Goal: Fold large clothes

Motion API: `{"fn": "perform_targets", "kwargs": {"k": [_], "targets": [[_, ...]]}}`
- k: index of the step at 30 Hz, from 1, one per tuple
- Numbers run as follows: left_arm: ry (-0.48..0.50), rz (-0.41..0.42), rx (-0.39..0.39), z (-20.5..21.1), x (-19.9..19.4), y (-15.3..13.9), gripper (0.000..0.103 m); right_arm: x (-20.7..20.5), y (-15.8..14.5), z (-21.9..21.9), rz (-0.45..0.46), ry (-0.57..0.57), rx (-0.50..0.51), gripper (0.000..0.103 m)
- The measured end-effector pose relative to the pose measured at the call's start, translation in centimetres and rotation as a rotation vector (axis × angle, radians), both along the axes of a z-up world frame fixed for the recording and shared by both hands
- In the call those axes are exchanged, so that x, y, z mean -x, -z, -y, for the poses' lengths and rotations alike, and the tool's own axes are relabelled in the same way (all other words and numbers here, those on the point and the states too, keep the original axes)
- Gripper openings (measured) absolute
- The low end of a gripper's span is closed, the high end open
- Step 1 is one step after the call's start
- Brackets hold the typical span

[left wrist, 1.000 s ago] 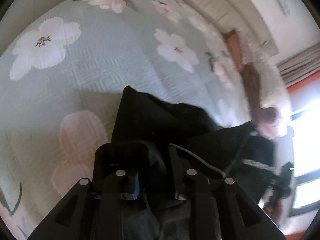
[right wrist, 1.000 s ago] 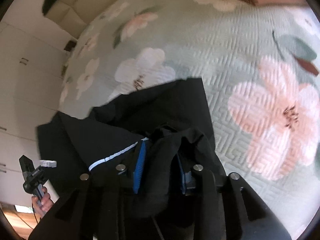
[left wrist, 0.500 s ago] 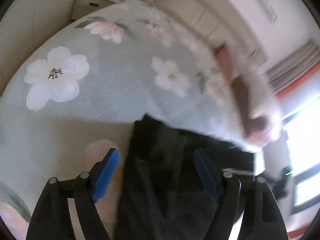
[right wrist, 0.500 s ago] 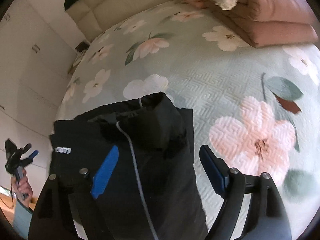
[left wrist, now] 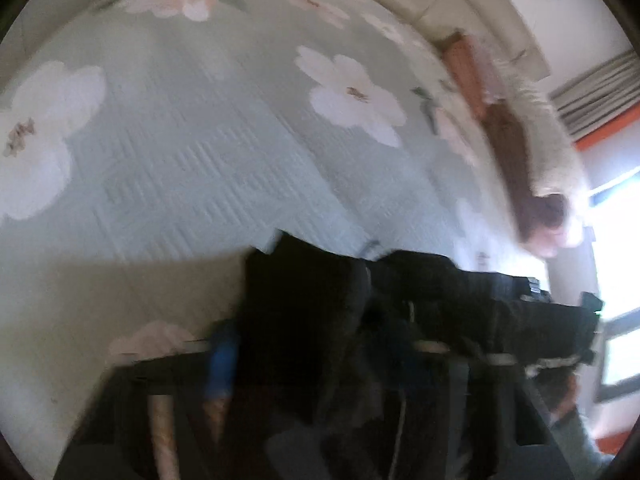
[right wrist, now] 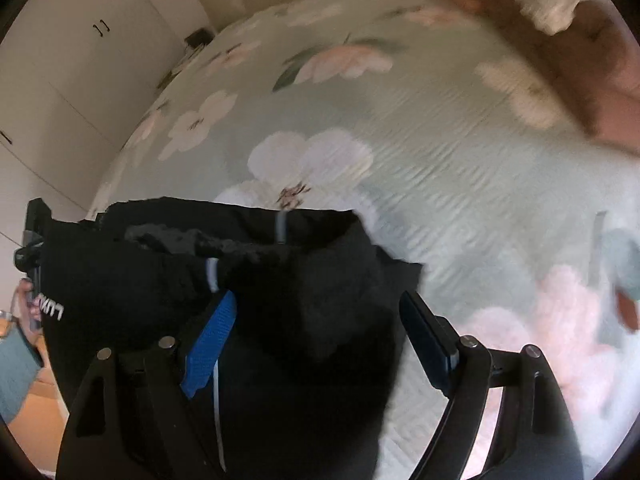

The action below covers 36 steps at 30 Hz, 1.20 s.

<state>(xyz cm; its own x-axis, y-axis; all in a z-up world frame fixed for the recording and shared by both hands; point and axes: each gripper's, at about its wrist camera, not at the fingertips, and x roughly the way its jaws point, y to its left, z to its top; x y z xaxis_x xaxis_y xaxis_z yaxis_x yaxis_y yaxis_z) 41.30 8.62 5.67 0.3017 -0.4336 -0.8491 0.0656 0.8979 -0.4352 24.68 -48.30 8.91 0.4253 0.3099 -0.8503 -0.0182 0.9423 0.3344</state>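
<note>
Black garment (right wrist: pixel 304 288) heaped on the flowered bedspread (right wrist: pixel 460 184), near its front edge, between two hand-held grippers.

Right gripper (right wrist: pixel 316 340) spread wide, blue-padded fingers (right wrist: pixel 208 348) straddling the dark bunched cloth without pinching it; pale drawcord and a white printed logo visible on the fabric toward the left. Left gripper (left wrist: pixel 316 356) badly blurred; one blue pad (left wrist: pixel 220 364) just visible at the garment's left edge, the other lost in dark cloth, so cannot tell whether wide or clamped. Same garment (left wrist: pixel 360 300) stretched rightward along the front edge of the bedspread (left wrist: pixel 200 140) in the left wrist view. Folded pink-brown blanket (right wrist: pixel 560 48) and white fleecy throw (left wrist: pixel 548 140) lying at the far right corner of the bed. White wardrobe doors (right wrist: pixel 80 60) beyond the left edge.
</note>
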Motion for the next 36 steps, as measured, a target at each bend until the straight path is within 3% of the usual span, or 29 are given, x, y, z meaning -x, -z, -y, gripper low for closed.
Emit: {"fn": "perform_targets", "kwargs": {"k": [1,3,6,9,12,14,16,19,21,24,26,27,28,31,33,36], "targets": [[-0.018,0.027,-0.027,-0.1,0.4,-0.6,0.022,-0.2,0.1,-0.1,0.003,0.005,-0.010,0.032],[-0.054,0.085,-0.026,-0.7,1.6,-2.3,0.012,0.3,-1.0,-0.1,0.050,0.038,0.026,0.022],[-0.093,0.190,0.006,-1.2,3.0,-7.0,0.012,2.4,-4.0,0.2,0.128,0.110,0.107,0.020],[-0.054,0.317,0.002,0.4,2.6,-11.8,0.012,3.1,-7.5,0.2,0.203,0.143,0.229,0.018],[-0.019,0.383,-0.028,3.1,0.3,-14.0,0.012,2.1,-9.8,0.8,0.254,0.204,0.312,0.017],[-0.014,0.384,-0.073,4.4,-1.3,-13.8,0.012,1.2,-10.0,1.5,0.252,0.248,0.342,0.017],[-0.009,0.340,-0.143,5.3,-3.1,-11.7,0.013,0.0,-8.4,2.5,0.214,0.288,0.331,0.017],[-0.023,0.124,-0.190,5.0,-5.8,-3.9,0.013,-2.9,-3.1,3.1,0.070,0.285,0.307,0.018],[-0.031,0.012,-0.171,4.7,-6.1,1.2,0.015,-4.6,1.4,2.9,-0.038,0.264,0.289,0.020],[-0.028,0.001,-0.180,4.8,-5.7,3.2,0.021,-5.6,4.4,2.9,-0.106,0.266,0.260,0.028],[-0.015,-0.015,-0.172,4.7,-5.8,2.6,0.025,-5.6,4.4,3.5,-0.112,0.287,0.258,0.047],[-0.006,-0.030,-0.164,4.4,-5.9,2.5,0.029,-5.7,4.3,3.7,-0.117,0.285,0.252,0.051],[-0.002,-0.046,-0.143,3.8,-5.9,2.1,0.030,-5.5,4.1,4.1,-0.120,0.281,0.240,0.052],[-0.044,-0.057,0.015,0.2,-5.6,-0.4,0.032,-4.2,2.0,5.1,-0.090,0.295,0.178,0.052],[-0.093,-0.012,0.075,-2.8,-4.8,-2.7,0.035,-2.3,-0.7,5.1,-0.030,0.303,0.152,0.057],[-0.115,0.079,-0.029,-4.4,-2.8,-6.9,0.036,0.1,-4.4,3.1,0.037,0.266,0.145,0.072]]}}
